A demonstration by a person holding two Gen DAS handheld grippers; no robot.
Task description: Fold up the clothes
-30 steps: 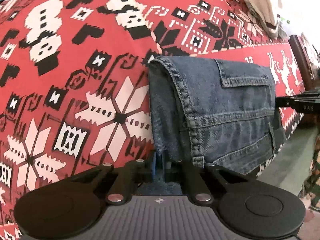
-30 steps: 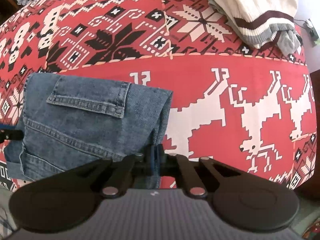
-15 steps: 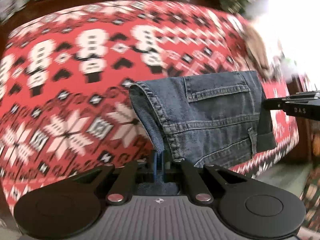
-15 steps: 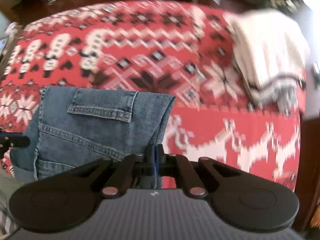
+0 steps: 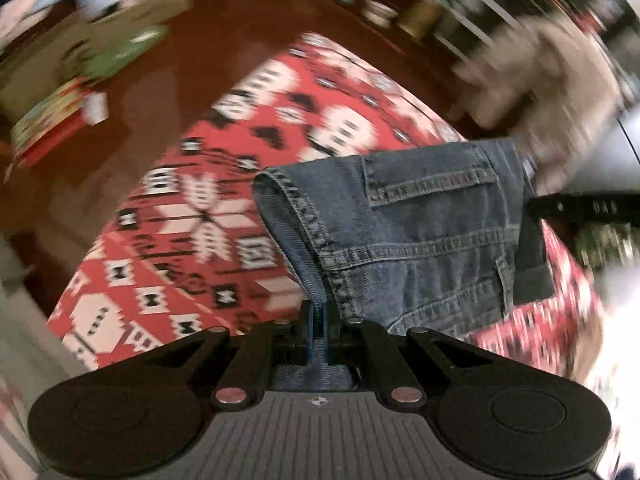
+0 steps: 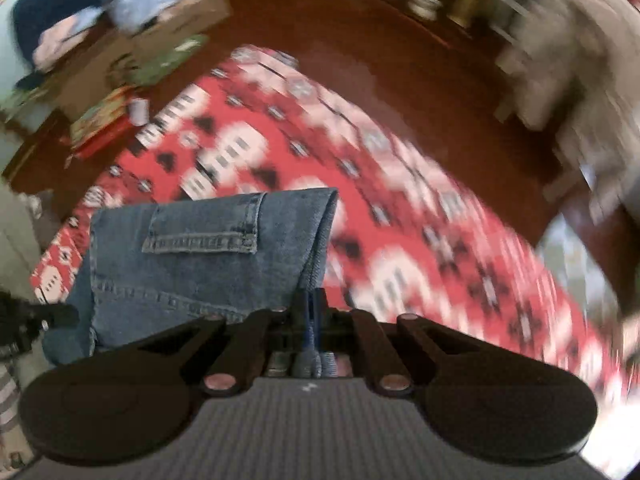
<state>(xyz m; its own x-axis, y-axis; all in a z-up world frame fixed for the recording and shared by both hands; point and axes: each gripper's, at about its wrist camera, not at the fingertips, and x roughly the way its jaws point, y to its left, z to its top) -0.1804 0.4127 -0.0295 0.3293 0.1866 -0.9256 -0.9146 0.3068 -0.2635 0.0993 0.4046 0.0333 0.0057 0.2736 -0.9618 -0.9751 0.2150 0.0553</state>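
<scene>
Folded blue jeans [image 5: 420,232] hang in the air above a red patterned cloth [image 5: 192,240], back pocket showing. My left gripper [image 5: 318,320] is shut on the jeans' left edge, denim pinched between its blue pads. At the far right of the left wrist view the right gripper's black finger [image 5: 584,208] reaches the jeans' other edge. In the right wrist view the jeans [image 6: 192,264] hang to the left, and my right gripper [image 6: 312,312] is shut on their right fold. The red cloth [image 6: 400,240] lies well below, blurred.
A beige and white garment [image 5: 552,80] lies at the upper right, seen also in the right wrist view as a pale garment [image 6: 580,64]. Dark wooden floor [image 6: 360,40] surrounds the cloth. Boxes and clutter [image 6: 120,64] stand at the upper left, bowls and jars [image 6: 424,0] along the far side.
Both grippers have risen and rolled, lifting the folded jeans off the red cloth. The cloth has shrunk in view and the floor and room clutter have come into sight.
</scene>
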